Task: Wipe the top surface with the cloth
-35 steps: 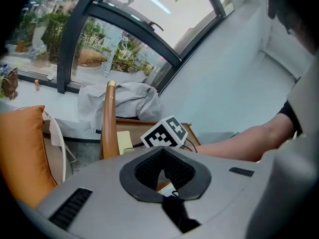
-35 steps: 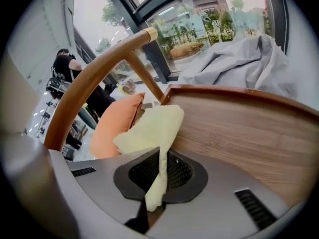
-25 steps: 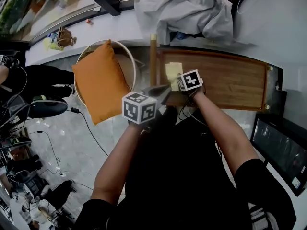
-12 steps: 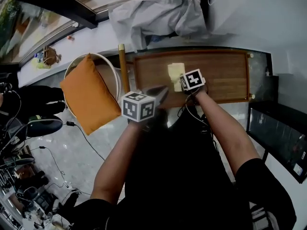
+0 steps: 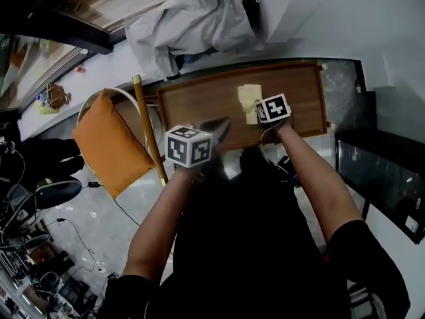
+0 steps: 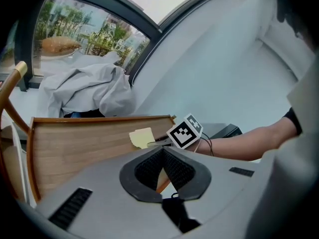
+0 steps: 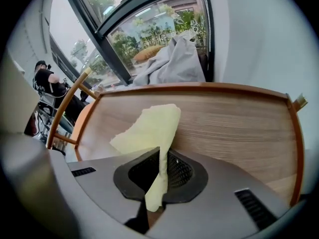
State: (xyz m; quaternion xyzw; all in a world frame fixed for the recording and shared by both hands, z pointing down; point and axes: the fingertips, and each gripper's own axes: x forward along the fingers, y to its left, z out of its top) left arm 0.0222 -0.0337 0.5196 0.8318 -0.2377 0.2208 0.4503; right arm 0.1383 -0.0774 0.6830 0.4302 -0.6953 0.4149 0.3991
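A pale yellow cloth (image 5: 248,101) lies on the brown wooden table top (image 5: 299,88), about midway along it. My right gripper (image 5: 257,116) is shut on the cloth's near end, and the cloth (image 7: 149,126) trails forward from its jaws across the wood (image 7: 239,128). My left gripper (image 5: 222,127) hovers at the table's front edge, left of the cloth. Its jaws (image 6: 163,153) are shut with nothing between them. From the left gripper view the cloth (image 6: 141,137) and the right gripper's marker cube (image 6: 184,131) show ahead.
A crumpled grey garment (image 5: 192,22) lies at the table's far left end. A round chair with an orange cushion (image 5: 106,141) and a wooden rail (image 5: 147,128) stands to the left. A dark cabinet (image 5: 382,185) is on the right. Cables and gear cover the floor at left.
My right gripper has dragged the cloth from near the table's left end toward its middle. The head view has swung, so the table and chair sit further left. The left gripper keeps its place.
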